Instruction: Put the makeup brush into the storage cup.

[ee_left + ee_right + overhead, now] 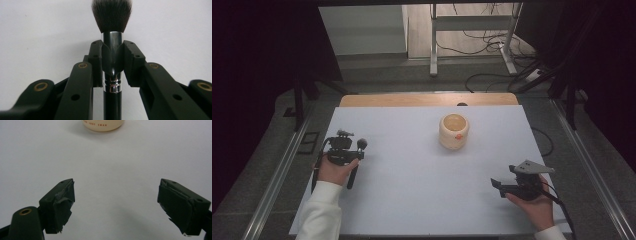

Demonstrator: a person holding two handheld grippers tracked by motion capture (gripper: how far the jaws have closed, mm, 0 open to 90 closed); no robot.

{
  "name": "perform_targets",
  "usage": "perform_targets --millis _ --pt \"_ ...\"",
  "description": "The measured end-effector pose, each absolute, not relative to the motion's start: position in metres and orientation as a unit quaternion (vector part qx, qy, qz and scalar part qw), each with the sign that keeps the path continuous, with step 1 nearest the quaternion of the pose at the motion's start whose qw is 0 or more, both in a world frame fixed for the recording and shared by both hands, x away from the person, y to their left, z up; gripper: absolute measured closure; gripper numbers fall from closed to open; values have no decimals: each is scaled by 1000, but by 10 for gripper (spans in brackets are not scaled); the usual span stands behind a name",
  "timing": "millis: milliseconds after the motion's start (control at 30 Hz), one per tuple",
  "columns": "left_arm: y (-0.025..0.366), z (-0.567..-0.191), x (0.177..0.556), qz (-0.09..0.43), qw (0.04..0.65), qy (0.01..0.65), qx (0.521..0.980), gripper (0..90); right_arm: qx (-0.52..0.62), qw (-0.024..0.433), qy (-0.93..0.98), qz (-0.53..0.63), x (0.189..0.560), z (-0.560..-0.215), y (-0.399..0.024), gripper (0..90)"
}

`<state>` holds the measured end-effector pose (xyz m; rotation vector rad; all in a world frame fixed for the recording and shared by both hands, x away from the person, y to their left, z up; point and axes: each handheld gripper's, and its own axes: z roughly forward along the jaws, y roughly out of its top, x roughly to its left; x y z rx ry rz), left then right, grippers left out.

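Observation:
A makeup brush (112, 32) with dark bristles, a chrome ferrule and a black handle is clamped between the two pads of my left gripper (112, 60). From above, that left gripper (349, 147) hovers over the white table's left side, the brush (357, 160) head pointing away from the person. A cream cup (454, 131) with an orange mark stands upright toward the back middle. My right gripper (497, 184) rests low at the front right, jaws spread wide with nothing between them. In the right gripper view, the right gripper (116, 205) faces the cup's base (103, 125).
The white tabletop (412, 180) has a wooden strip (427, 100) along its far edge. Metal rails run down both sides of the table. Beyond it stand a frame's legs (432, 45) and loose cables (492, 45) on the floor.

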<state>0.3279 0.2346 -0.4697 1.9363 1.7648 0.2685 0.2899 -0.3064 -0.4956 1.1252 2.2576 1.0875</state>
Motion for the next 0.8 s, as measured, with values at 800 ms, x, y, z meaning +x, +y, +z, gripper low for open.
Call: perform_targets --millis 800 --pt "244 -454 305 97 317 614 716 709 401 201 806 388 290 -496 -306 152"
